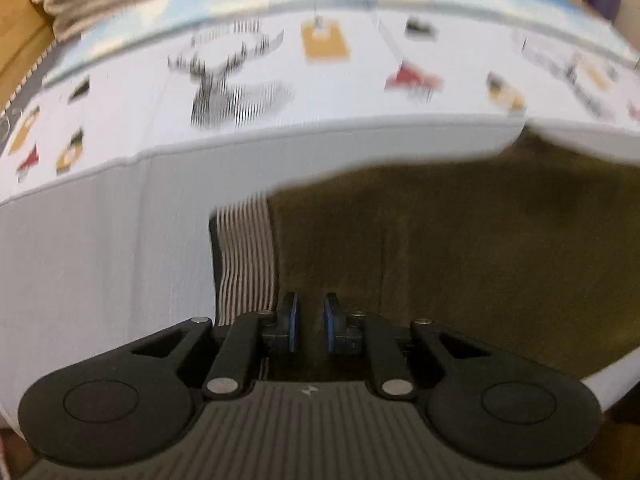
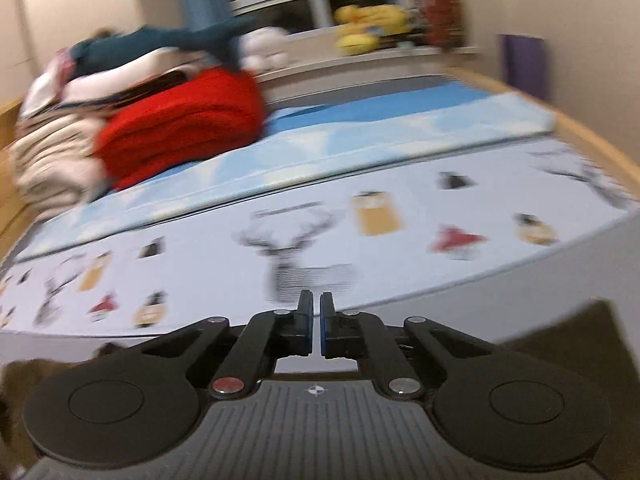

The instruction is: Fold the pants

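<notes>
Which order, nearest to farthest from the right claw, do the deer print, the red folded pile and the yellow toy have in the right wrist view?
From the right claw:
1. Deer print, just ahead on the white sheet.
2. Red folded pile, farther back, left.
3. Yellow toy, on the far shelf, right of centre.

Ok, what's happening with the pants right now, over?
Left gripper nearly closed over olive pants, grip unclear. Right gripper shut, empty, facing the bed. Clothes pile far back, not blocking.

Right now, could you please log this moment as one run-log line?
task: fold pants | left gripper: nearly shut over olive pants | right gripper: shut, empty | surface: printed bed sheet
</notes>
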The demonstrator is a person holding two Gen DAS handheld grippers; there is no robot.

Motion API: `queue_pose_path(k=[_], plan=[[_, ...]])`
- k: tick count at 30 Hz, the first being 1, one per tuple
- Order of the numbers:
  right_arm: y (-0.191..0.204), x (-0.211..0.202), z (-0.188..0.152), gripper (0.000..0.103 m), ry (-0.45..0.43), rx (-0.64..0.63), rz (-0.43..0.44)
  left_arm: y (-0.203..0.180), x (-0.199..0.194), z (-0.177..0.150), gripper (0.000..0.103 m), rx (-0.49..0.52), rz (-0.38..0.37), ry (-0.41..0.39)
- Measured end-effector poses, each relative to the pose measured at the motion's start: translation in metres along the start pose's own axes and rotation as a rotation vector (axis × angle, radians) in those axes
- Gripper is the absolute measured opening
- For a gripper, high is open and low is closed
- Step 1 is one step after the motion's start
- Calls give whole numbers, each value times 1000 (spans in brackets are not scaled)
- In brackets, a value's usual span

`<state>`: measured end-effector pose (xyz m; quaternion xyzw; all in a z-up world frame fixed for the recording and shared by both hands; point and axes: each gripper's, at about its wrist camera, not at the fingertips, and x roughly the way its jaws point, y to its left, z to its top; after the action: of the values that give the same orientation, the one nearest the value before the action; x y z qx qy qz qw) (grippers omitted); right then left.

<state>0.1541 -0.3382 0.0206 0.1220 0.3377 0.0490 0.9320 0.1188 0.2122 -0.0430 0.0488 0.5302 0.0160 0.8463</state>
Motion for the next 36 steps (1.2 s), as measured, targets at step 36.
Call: queue_pose_path(k=[36], plan=[[244, 209, -47, 11, 362, -338, 279, -2, 17, 10, 17, 7, -23, 59]])
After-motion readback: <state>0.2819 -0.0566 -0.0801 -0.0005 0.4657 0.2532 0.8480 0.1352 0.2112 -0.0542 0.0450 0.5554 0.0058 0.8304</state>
